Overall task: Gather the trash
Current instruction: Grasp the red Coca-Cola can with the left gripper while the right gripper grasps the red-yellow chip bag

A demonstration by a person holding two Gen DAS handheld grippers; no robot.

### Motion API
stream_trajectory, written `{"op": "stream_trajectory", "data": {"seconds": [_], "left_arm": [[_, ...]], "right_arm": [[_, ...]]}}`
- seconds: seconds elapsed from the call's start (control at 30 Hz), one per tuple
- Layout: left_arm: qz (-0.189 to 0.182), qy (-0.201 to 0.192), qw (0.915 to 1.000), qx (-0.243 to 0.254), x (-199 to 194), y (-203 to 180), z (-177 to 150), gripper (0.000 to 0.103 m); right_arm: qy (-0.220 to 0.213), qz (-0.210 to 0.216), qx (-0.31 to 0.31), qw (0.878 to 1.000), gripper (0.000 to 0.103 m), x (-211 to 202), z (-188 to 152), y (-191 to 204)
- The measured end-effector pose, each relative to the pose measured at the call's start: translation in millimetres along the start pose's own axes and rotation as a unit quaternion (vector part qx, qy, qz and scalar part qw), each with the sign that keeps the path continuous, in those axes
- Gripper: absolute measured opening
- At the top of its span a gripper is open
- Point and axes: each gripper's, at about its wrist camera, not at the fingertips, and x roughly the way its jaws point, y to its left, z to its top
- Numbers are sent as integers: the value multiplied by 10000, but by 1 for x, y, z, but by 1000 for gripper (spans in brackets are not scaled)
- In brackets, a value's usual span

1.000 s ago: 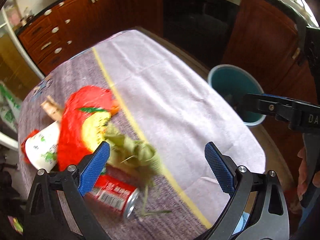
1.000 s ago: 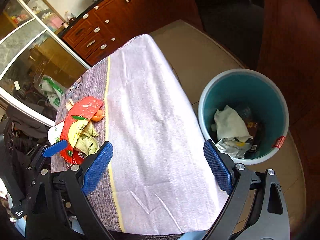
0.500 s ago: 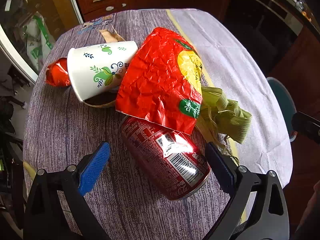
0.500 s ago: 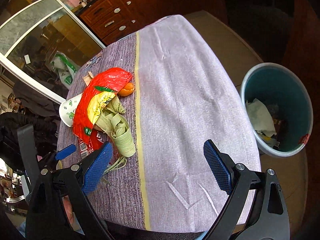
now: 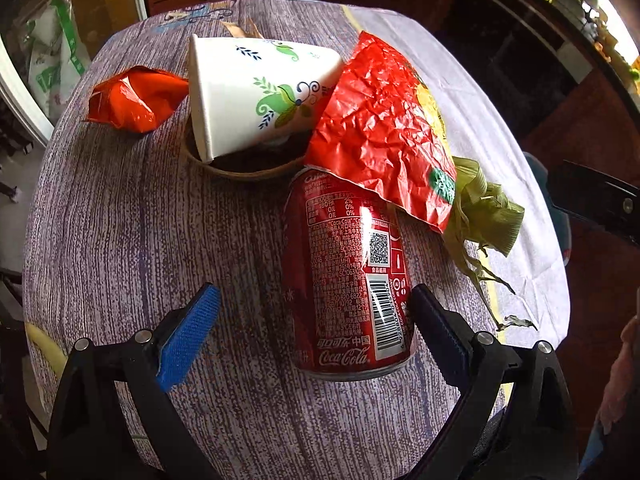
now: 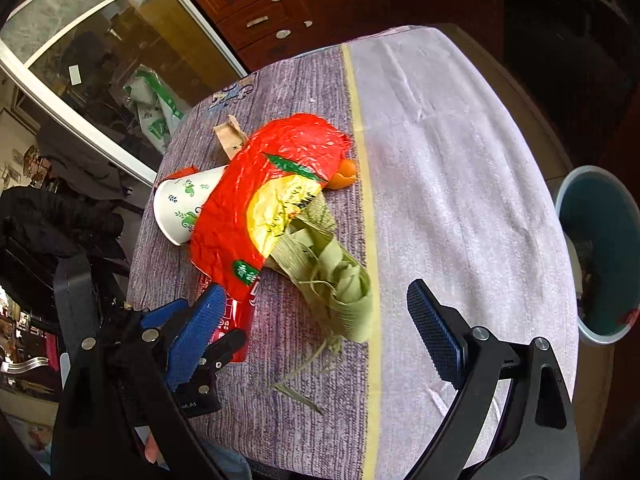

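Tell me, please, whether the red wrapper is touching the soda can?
Touching: in the left wrist view the red wrapper lies draped over the soda can's far end.

1. The left gripper (image 5: 316, 320) has a black, angular frame whose two arms spread in a V.
2. Its fingers carry blue pads (image 5: 188, 338) with a fine knurled texture.
3. Round silver screws (image 5: 143, 336) sit at the joints of the frame.
4. The right gripper (image 6: 316, 320) is built alike: black arms, blue textured pads (image 6: 434, 336), silver screws (image 6: 479, 333).
5. In the right wrist view, white lettering (image 6: 187, 405), partly hidden, marks the black body of the left gripper.
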Motion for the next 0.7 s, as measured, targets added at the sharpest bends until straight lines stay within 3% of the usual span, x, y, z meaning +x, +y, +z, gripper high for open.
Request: {"op": "stream_trajectory", "data": {"seconds": [0.03,0.13,0.17,0.27,0.47,0.7], "left_arm": [[-73,2,10000,5,0,2,1,94],[-445,102,9988,187,-1,4,0,64],[-520,122,9982,289,-1,3,-1,61],[-448,-27,9971,616,-8,0,-5,60],[-868,114,9953,417,-7,21,-10,61],[-986,90,9942,415,-6,27,-10,61]], "right_arm": [[19,3,-32,10000,88,3,2,5],[88,-17,-115,9999,88,14,8,22],[110,-23,-129,9999,88,18,10,27],[166,-70,-163,9997,88,30,17,39],[273,-196,-50,9994,88,58,31,52],[224,-338,-126,9991,88,80,30,58]]}}
